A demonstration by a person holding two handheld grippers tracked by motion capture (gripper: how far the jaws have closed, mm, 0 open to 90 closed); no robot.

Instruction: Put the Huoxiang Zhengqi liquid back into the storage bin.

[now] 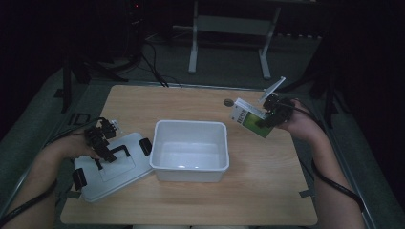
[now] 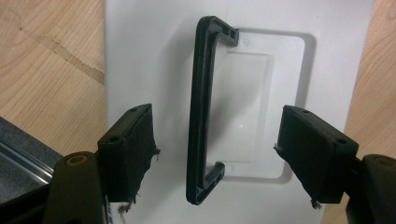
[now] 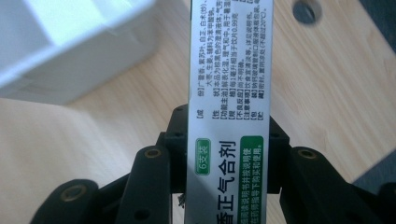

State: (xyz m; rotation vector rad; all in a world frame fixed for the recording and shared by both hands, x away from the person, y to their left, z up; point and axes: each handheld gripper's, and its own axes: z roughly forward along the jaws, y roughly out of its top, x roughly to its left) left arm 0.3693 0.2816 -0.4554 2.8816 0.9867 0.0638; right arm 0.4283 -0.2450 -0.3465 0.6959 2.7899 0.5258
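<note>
A white bin [image 1: 191, 123] stands open at the middle of the wooden table. Its white lid [image 1: 125, 172] lies flat to the left, black handle [image 1: 111, 153] up. My left gripper [image 1: 102, 143] hovers over that lid. In the left gripper view the left gripper [image 2: 215, 154] is open, its pads on either side of the handle [image 2: 201, 112] and clear of it, with the lid [image 2: 140, 56] beneath. My right gripper [image 1: 270, 117] holds a green-and-white printed carton [image 1: 248, 118] in the air right of the bin. The right gripper [image 3: 229, 135] is shut on the carton [image 3: 229, 70].
A round hole [image 1: 228, 101] in the tabletop lies just behind the carton; it is the hole [image 3: 304, 10] in the right gripper view, where the bin's corner [image 3: 70, 42] shows at upper left. A metal stand [image 1: 229, 43] rises beyond the table's far edge. Cables trail along both forearms.
</note>
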